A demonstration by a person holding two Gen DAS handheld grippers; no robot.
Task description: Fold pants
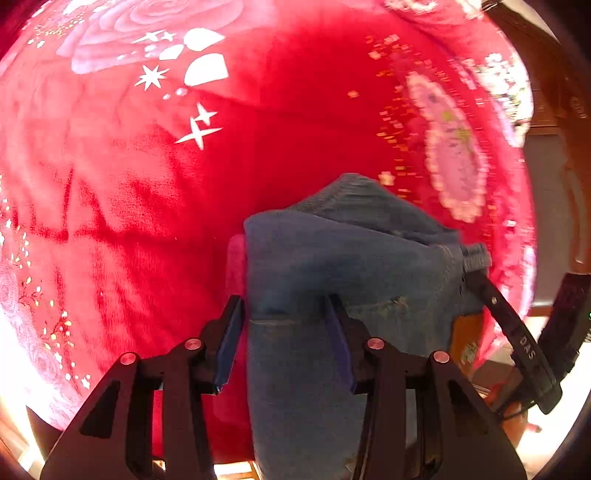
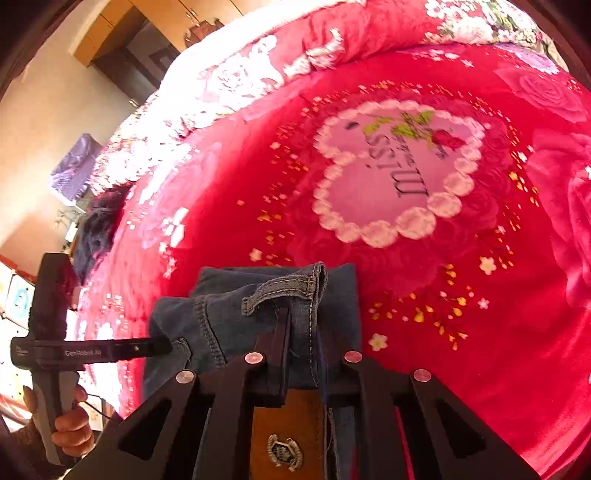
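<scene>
Left gripper [image 1: 286, 321] held half-wide around a fold of blue jeans [image 1: 332, 266], denim bunched between both fingers. Right gripper [image 2: 303, 343] pinched narrow on the waistband by a belt loop [image 2: 284, 291], brown leather patch [image 2: 286, 435] just below. Lifted over a red floral blanket [image 2: 461, 350]; farther off, a pink scalloped heart [image 2: 395, 173].

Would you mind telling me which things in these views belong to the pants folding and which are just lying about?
Belong to the job:
- jeans, denim, with a brown leather patch
- left gripper, around the denim
- right gripper, shut on the jeans at the waistband
- red floral blanket, the surface beneath

Just lying about:
- dark furry item at the bed's edge
- wooden cabinets behind
</scene>
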